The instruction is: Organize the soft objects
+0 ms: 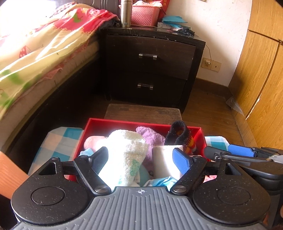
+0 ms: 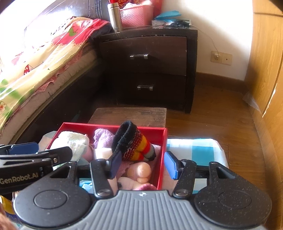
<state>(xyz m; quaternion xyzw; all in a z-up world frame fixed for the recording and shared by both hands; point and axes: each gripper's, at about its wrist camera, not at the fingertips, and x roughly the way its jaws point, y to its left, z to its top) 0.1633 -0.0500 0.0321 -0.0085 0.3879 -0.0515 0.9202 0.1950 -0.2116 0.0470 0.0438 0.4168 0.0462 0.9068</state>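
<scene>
**Bright box, pastel cloths, dark furniture**

The box (image 1: 99, 127) is red. Inside lie a white towel (image 1: 127, 150) flecked with green, a purple cloth (image 1: 152, 138), and a black-cuffed sock (image 2: 134, 143) striped red, yellow and grey. Beneath is a blue-and-white checked cloth (image 2: 194, 150). The nightstand (image 2: 150, 58) is dark brown, the basket (image 1: 143, 14) pink, and the bedspread (image 1: 44, 44) yellow with red and green prints.
</scene>
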